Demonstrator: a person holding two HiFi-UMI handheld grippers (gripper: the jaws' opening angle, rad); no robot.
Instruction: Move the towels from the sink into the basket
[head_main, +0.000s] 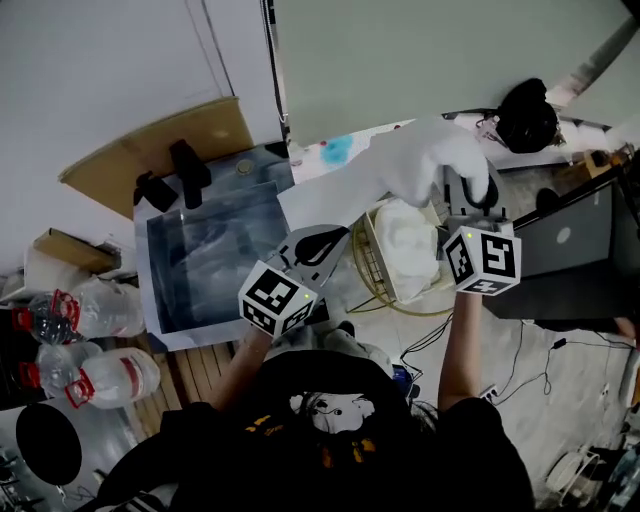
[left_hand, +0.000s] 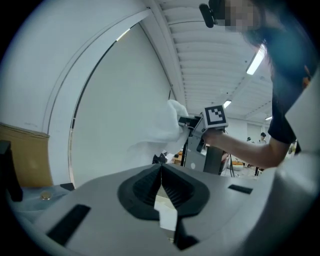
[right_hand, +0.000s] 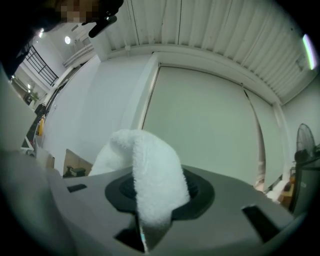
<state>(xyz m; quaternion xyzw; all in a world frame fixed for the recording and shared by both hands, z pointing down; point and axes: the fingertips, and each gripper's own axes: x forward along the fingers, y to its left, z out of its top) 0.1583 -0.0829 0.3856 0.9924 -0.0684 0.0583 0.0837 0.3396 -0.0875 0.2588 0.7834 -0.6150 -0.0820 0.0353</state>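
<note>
white walls (head_main: 110, 70) back a steel sink (head_main: 215, 250) with a wire basket (head_main: 365, 262) just beside it. right gripper (head_main: 468, 195) has its jaws clamped on a white towel (right_hand: 150, 170), which drapes over them and hangs above the basket. a second towel (head_main: 408, 240) lies inside the basket. left gripper (left_hand: 161, 172) has its jaws pressed together with nothing in them, between sink and basket.
</note>
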